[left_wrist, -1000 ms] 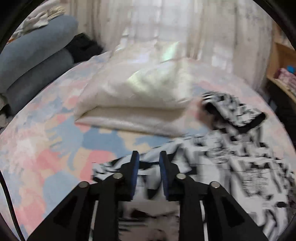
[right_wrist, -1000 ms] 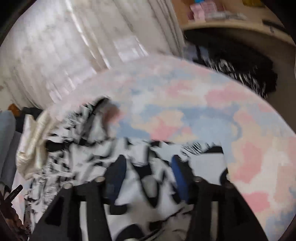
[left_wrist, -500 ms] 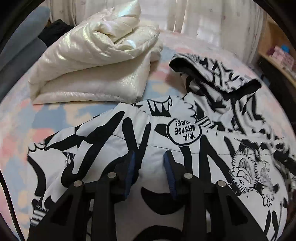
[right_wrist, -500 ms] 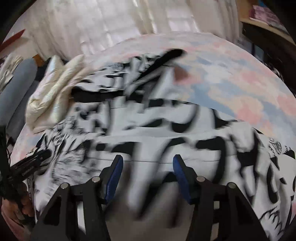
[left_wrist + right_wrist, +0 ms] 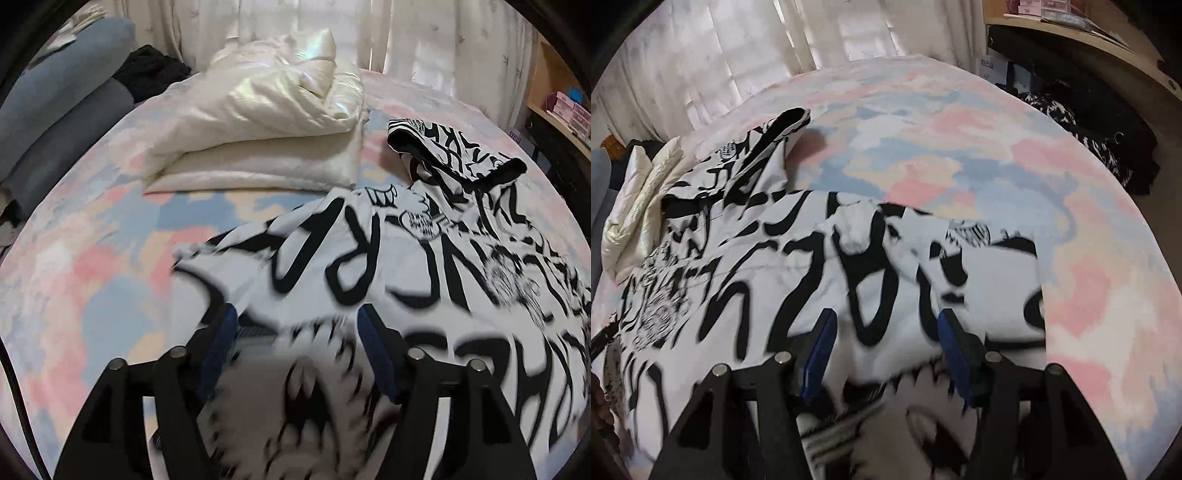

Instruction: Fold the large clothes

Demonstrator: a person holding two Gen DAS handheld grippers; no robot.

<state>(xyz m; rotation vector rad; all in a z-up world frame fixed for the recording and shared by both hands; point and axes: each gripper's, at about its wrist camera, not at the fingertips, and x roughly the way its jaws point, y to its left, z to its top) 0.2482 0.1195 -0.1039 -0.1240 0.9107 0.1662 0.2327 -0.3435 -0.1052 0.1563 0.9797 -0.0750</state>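
A large white garment with bold black lettering and cartoon prints (image 5: 388, 266) lies spread on the bed, its hood (image 5: 454, 147) toward the far side. It also shows in the right wrist view (image 5: 798, 258). My left gripper (image 5: 295, 325) is open, its blue-padded fingers just above the garment's near left part. My right gripper (image 5: 884, 332) is open too, over the garment's near right part by its edge. Neither holds cloth.
A folded cream puffy jacket (image 5: 266, 129) lies at the bed's far left. The bed (image 5: 997, 155) has a pastel pink-blue sheet. Grey-blue pillows (image 5: 55, 103) sit at left. Curtains hang behind. A wooden shelf (image 5: 1089, 40) with dark clothes under it (image 5: 1100, 129) stands at right.
My left gripper's fingers have opened wide and it has pulled back toward the near left. The right gripper has shifted right toward the garment's edge. The garment now lies flatter.
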